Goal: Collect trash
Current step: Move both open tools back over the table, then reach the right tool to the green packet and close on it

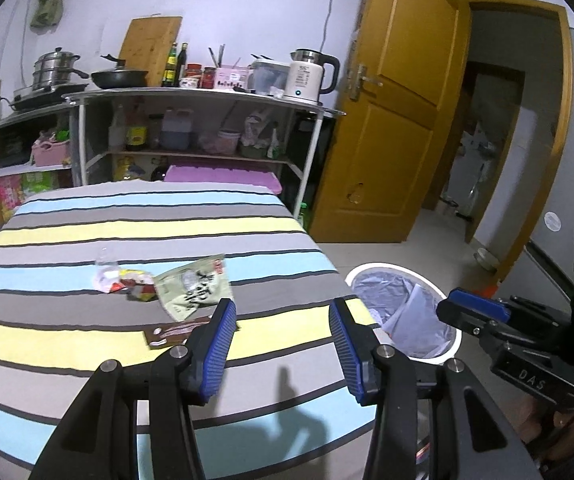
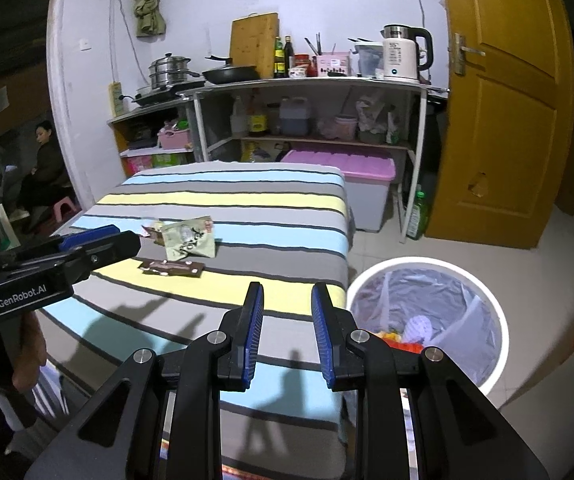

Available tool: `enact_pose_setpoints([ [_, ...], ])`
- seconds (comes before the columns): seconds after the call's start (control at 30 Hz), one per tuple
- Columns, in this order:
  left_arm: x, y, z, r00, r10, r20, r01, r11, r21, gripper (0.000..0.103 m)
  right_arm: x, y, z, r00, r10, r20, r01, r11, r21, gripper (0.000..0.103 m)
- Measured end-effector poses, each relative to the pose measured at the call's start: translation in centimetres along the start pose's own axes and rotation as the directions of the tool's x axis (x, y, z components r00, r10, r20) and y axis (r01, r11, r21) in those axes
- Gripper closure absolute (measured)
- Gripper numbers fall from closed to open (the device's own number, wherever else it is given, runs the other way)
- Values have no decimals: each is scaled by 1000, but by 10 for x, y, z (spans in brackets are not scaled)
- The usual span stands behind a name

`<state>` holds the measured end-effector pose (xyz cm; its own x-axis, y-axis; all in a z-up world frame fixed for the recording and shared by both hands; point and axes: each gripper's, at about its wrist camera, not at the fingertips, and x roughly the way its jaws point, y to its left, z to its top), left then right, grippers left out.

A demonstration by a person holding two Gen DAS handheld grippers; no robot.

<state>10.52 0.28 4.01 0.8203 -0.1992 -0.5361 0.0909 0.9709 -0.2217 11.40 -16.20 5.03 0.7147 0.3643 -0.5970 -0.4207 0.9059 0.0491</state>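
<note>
The bench (image 1: 87, 236), covered with a striped cloth, fills the middle of both views. At the lower right stands a white trash bin (image 2: 491, 300) with a plastic liner and some rubbish inside. The left gripper (image 1: 283, 344) hovers over the cloth, spread and empty. The right gripper (image 2: 287, 332) hangs near the bench edge, its jaws apart, holding nothing. On the cloth lie a green wrapper (image 2: 191, 240), a brown wrapper (image 2: 173, 267) and crumpled wrappers (image 1: 125, 280).
</note>
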Motion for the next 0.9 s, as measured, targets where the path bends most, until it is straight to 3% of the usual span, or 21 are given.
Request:
enact_pose_setpoints([
  [0.37, -15, 31, -6, 996, 86, 19, -86, 996, -15, 55, 11, 19, 4, 999, 43, -14, -44, 999, -29, 77],
  [0.43, -15, 39, -8, 994, 104, 15, -104, 994, -21, 55, 15, 21, 5, 999, 49, -19, -50, 998, -33, 71],
  [0.47, -14, 42, -9, 994, 107, 11, -107, 994, -25, 55, 17, 22, 6, 998, 53, -20, -53, 998, -34, 66],
  [0.9, 0, 72, -15, 990, 140, -25, -141, 989, -44, 55, 44, 35, 11, 994, 88, -58, -90, 995, -48, 66],
])
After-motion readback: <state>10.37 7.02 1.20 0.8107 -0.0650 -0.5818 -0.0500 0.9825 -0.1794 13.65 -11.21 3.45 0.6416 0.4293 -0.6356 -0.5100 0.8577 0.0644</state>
